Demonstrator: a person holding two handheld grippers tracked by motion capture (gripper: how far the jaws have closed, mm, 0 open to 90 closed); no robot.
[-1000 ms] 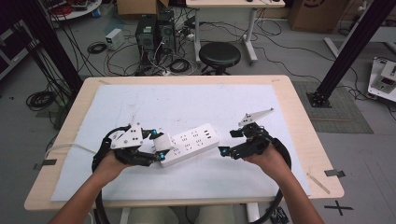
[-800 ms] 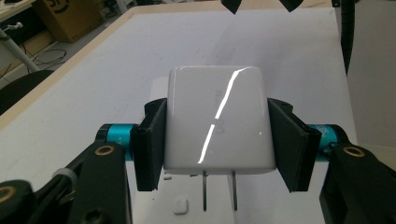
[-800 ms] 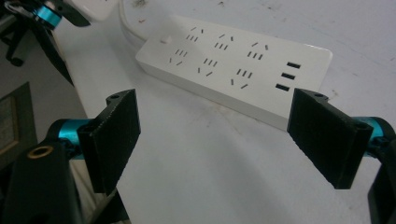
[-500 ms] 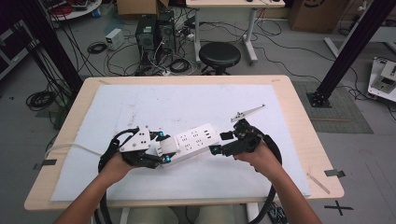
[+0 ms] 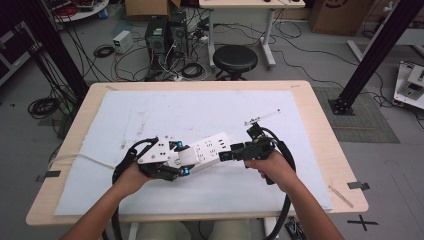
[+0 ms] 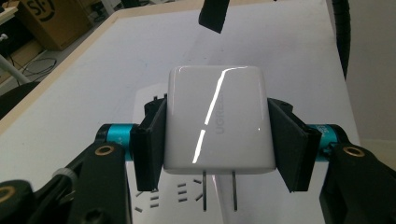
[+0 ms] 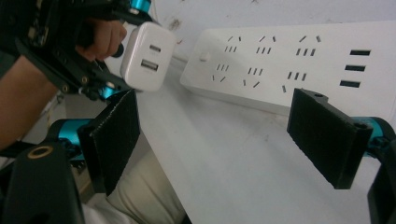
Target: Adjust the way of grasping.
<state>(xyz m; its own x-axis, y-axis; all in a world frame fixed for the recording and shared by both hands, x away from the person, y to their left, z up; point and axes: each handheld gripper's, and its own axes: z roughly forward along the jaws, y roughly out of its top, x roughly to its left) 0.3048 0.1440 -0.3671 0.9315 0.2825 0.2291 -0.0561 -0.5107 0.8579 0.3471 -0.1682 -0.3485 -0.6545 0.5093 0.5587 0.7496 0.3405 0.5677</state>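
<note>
Pads of your left hand-held gripper (image 6: 212,140) stay clamped on the white USB charger (image 6: 217,123), prongs poised over the power strip (image 5: 212,150) on the surface (image 5: 300,100); your right hand-held gripper (image 7: 215,130), jaws apart, has moved closer to the strip's end.

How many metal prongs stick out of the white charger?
2. Both prongs stick out side by side from the bottom edge of the white charger, which the left gripper clamps above the power strip.
</note>
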